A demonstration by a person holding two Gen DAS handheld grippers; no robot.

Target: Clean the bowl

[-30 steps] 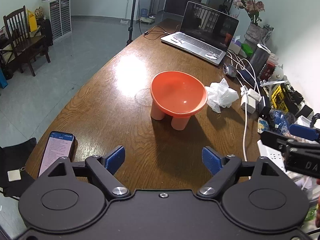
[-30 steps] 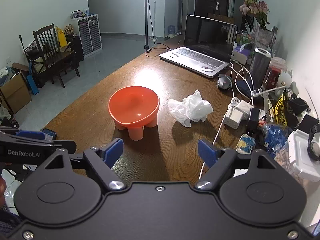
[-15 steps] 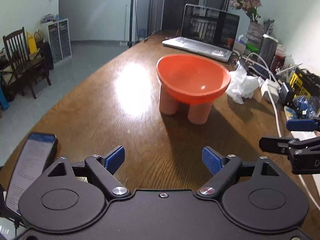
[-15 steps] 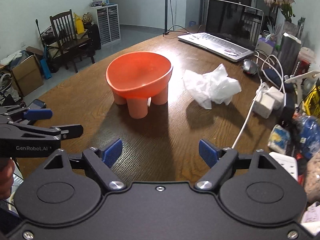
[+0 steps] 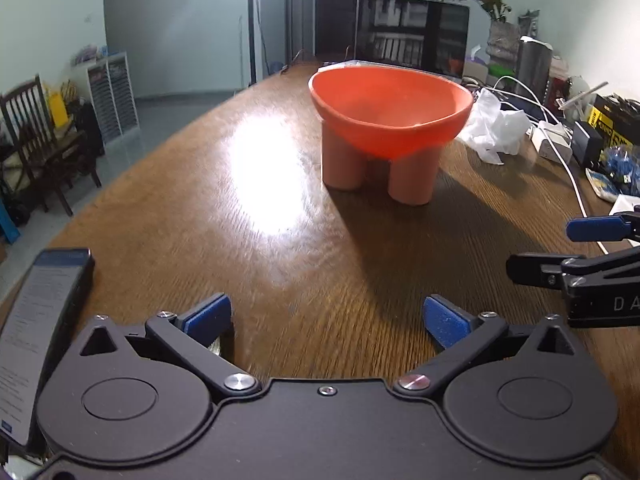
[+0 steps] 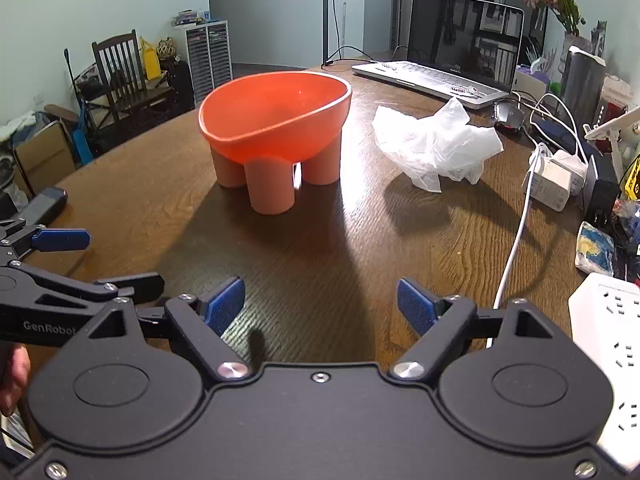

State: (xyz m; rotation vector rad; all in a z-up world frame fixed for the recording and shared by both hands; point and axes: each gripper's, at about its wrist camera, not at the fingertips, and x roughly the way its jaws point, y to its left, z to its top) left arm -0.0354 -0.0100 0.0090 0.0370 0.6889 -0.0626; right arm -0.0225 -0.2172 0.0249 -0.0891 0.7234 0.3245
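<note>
An orange bowl (image 5: 390,108) (image 6: 276,120) on stubby legs stands upright in the middle of the wooden table (image 5: 240,240). A crumpled white tissue (image 6: 436,144) (image 5: 496,128) lies just to its right. My left gripper (image 5: 326,320) hovers low over the table, short of the bowl; its jaws are opening and nothing is between them. My right gripper (image 6: 320,304) is open and empty, also short of the bowl and low over the wood. Each gripper shows at the edge of the other's view.
A phone (image 5: 40,320) lies near the table's left edge. A laptop (image 6: 452,52) stands open at the back. Chargers, white cables (image 6: 516,236), a power strip (image 6: 608,328) and clutter fill the right side. A chair (image 6: 124,76) stands beyond the left edge.
Both grippers have sunk toward the table, so the bowl looms larger and is seen more from the side. The left jaws now stand wider apart.
</note>
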